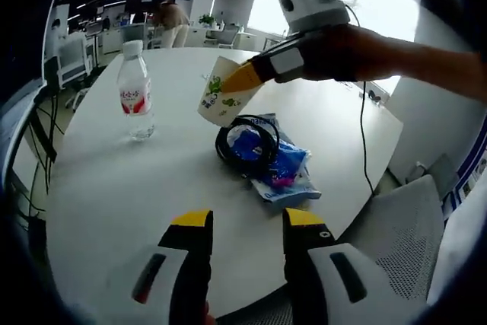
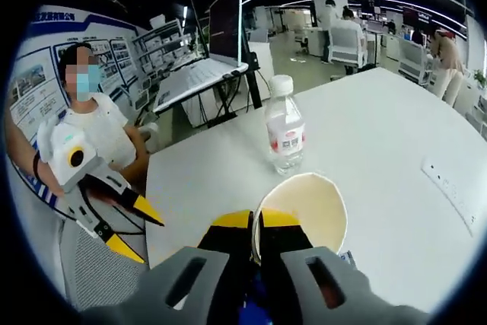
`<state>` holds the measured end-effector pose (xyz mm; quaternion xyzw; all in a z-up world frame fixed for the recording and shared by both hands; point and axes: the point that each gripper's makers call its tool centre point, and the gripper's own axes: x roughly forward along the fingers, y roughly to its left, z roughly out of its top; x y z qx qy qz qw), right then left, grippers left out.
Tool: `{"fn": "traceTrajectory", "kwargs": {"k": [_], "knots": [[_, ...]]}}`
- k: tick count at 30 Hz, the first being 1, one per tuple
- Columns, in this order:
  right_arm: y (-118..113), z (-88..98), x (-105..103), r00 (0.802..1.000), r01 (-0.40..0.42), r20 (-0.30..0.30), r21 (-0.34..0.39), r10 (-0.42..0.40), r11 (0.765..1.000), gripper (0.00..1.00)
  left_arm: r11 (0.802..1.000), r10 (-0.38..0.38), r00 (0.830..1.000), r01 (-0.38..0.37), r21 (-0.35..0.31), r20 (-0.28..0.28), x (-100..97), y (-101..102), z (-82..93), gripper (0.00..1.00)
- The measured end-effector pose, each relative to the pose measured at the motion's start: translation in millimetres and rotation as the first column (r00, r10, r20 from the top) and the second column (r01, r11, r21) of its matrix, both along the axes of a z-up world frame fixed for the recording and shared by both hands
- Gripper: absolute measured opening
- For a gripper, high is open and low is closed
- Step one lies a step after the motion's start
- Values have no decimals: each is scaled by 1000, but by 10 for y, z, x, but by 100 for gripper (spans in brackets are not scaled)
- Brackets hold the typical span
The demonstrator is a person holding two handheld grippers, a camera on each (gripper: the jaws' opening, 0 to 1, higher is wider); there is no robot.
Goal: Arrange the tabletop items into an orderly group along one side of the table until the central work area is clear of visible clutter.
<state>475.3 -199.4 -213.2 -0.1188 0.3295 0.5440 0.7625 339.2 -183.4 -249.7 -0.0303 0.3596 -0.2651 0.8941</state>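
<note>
Claws first: right claw (image 2: 255, 222) is pinching the rim of the cream paper cup with green cartoon print (image 2: 303, 203), one yellow-tipped jaw inside the wall, one outside, in the right gripper view. Cup is hanging tilted above the round white bench (image 1: 114, 188), not touching it; in the left gripper view the same cup (image 1: 219, 95) is sitting at 12 o'clock, mouth tipped toward the right claw (image 1: 245, 78) gripping it, with a hand wrapped around that claw's body.

Left claw (image 1: 247, 222) is hovering spread over the near bench edge at 6 o'clock, holding nothing. It is also showing in the right gripper view at 9 o'clock (image 2: 129, 222), jaws parted, off the bench edge in front of a seated person.

Clear plastic water bottle with white cap and red label (image 1: 135, 90) is standing upright at 10 o'clock in the left gripper view, well apart from the cup; in the right gripper view the bottle (image 2: 284, 123) is standing just beyond the cup.

Coiled black cable (image 1: 245, 141) is lying on a blue-and-white plastic packet (image 1: 285, 173) at bench centre, just below the lifted cup.

White power strip (image 2: 449, 188) is lying flat at 3 o'clock in the right gripper view.
</note>
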Motion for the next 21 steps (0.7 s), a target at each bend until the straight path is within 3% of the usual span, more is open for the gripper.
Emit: {"fn": "traceTrajectory", "kwargs": {"k": [13,21], "knots": [[339,-215,303,991,-107,67,-107,114,988,0,1000,10,1000,-10,-13,-5,20,20,50,36],[452,-451,438,968,-189,121,-228,220,955,0,1000,12,1000,-12,-14,6,59,87,128,36]]}}
